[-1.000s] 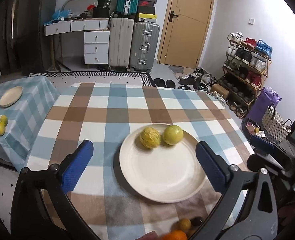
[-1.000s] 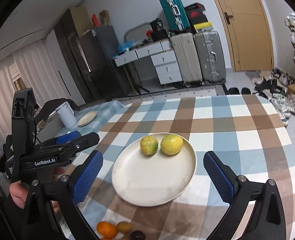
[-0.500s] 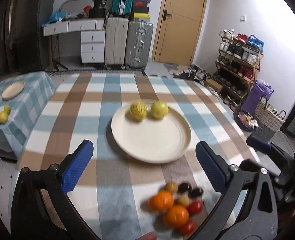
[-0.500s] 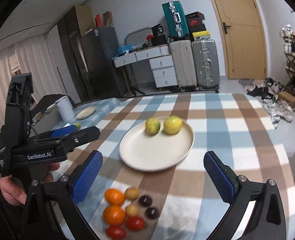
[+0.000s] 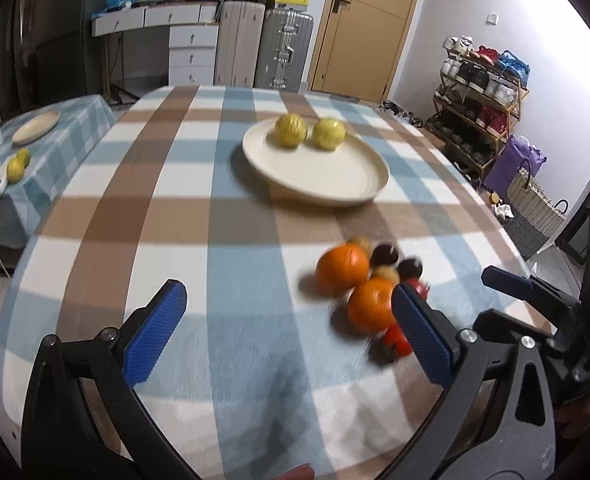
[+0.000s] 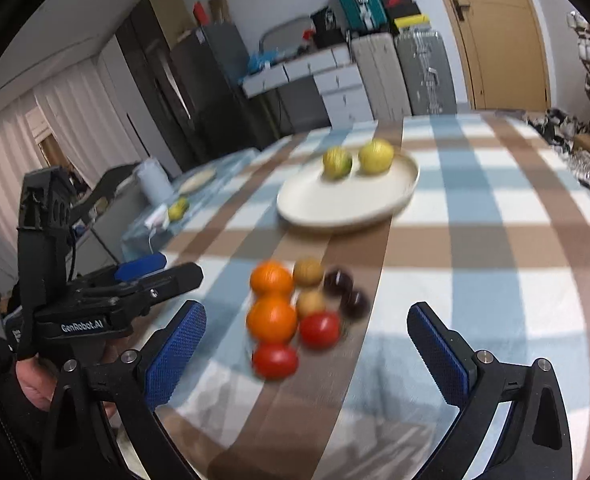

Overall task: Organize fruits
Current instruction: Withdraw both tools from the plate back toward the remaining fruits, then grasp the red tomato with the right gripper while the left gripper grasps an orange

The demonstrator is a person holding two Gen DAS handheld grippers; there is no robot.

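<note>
A cream plate (image 5: 347,184) (image 6: 335,204) sits mid-table with two yellow-green fruits (image 5: 291,130) (image 6: 376,155) at its far rim. Nearer me lies a cluster of loose fruit: two oranges (image 5: 342,269) (image 6: 271,318), two red tomatoes (image 6: 319,329), small tan fruits (image 6: 308,271) and dark plums (image 6: 338,280). My left gripper (image 5: 287,336) is open and empty, with the cluster just inside its right finger. My right gripper (image 6: 305,354) is open and empty, with the cluster between and just beyond its fingers. The left gripper also shows in the right wrist view (image 6: 147,276).
The table has a blue, brown and white checked cloth (image 5: 167,208). A lower side table (image 5: 35,128) at the left holds a plate and yellow fruits. Suitcases (image 5: 263,52), drawers, a door and a shoe rack (image 5: 479,92) stand beyond.
Both grippers have pulled back and lowered toward the table's near edge. The fruit cluster, barely seen before, now lies in full view close to the fingers. Both stay open.
</note>
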